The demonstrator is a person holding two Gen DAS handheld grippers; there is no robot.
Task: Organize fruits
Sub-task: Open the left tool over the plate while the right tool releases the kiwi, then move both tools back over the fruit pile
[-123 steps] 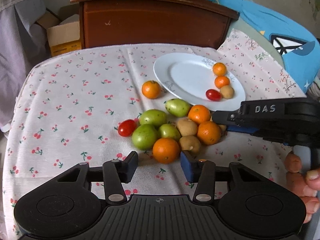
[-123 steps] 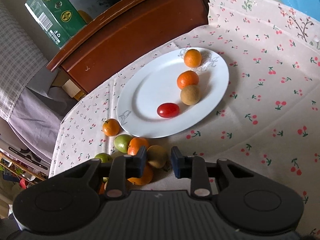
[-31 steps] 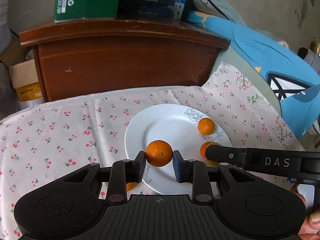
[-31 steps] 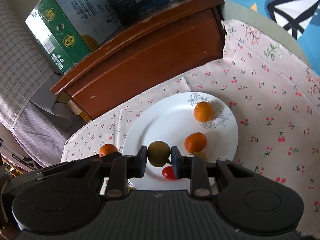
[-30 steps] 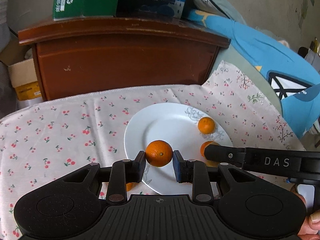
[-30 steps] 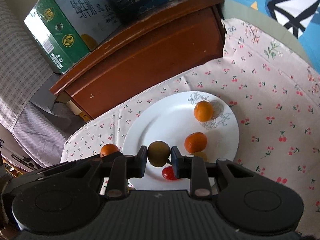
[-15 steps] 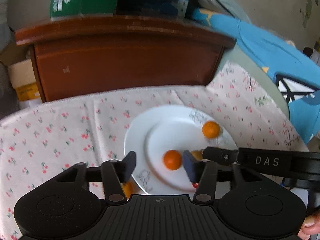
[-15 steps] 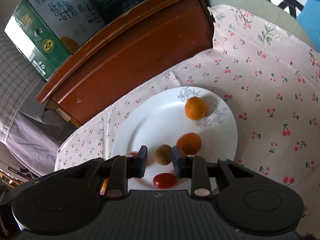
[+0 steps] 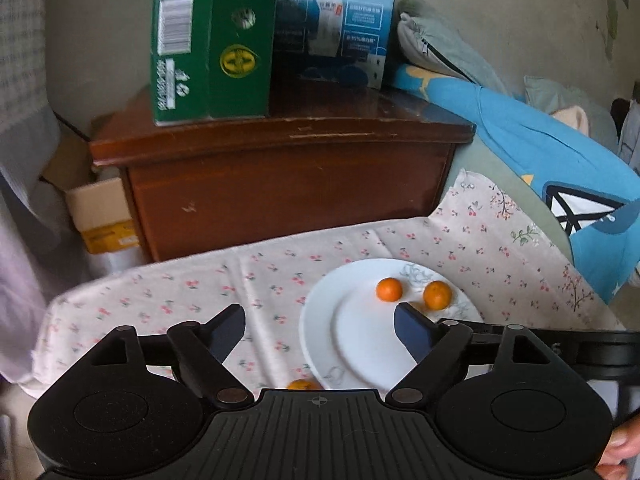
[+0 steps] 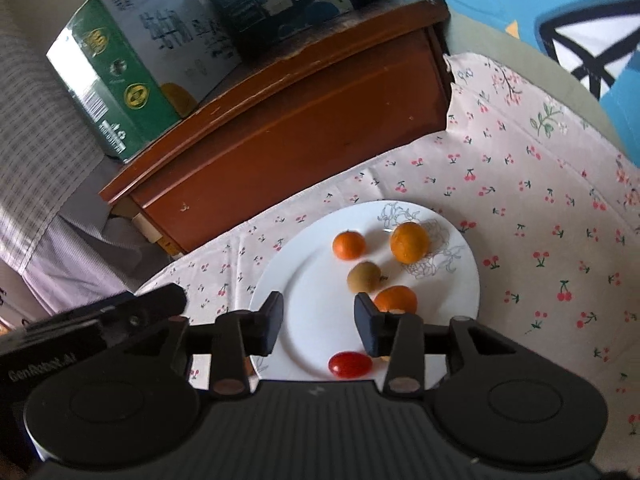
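Cherry-print cloth covers the counter [image 10: 540, 208], with a brown wooden cabinet [image 10: 304, 120] behind it carrying a green carton [image 10: 116, 76] and a blue carton [image 9: 336, 20]. At the landmark, the white plate [image 10: 288, 280], the step in hand looks like letting go of fruit. To do it well, both tools should spread fully and lift straight away so no pad nudges a round fruit into rolling off the rim. On the plate lie three oranges, one [image 10: 349, 245] toward the cabinet side, a larger one [image 10: 409, 241] beside it on the printed rim and a third [image 10: 396, 299] nearer the camera, with a brownish kiwi-like fruit [image 10: 364, 277] among them and a red tomato [image 10: 350, 365] at the near edge. The left tool [image 9: 320, 330] is opening, already wide, with nothing between its jaws. The right tool [image 10: 319, 326] is also opening, narrower, empty above the plate. One more orange [image 9: 302, 384] lies off the plate's near rim.
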